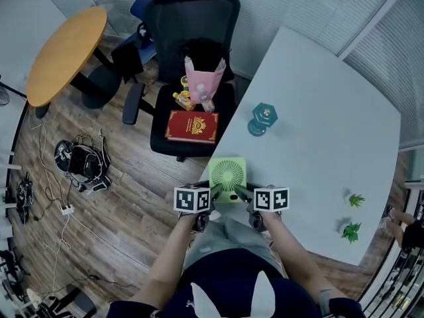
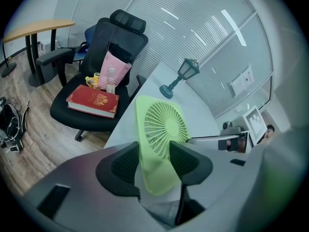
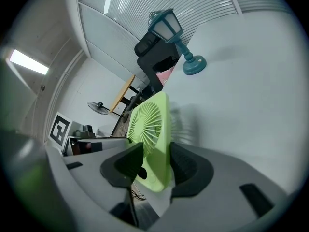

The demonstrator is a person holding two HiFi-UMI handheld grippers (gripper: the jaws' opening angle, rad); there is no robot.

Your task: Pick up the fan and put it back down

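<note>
left claw [image 2: 154,161] and right claw [image 3: 157,164] both clamped on the green fan [image 1: 227,175], one each side, near edge of the bench [image 1: 318,111]

I see a lime-green fan [image 1: 227,175], grille in radial slats; white table [image 1: 318,111]; teal lantern [image 1: 262,118]; red book [image 1: 192,126], gold emblem; black chair [image 1: 199,12]; brown wood-grain floor [image 1: 132,197].

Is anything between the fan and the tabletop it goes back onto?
Nothing visible. The fan is clamped in the left tongs and right tongs at the table edge; the top beside it is bare, and the lamp stands well off.
</note>
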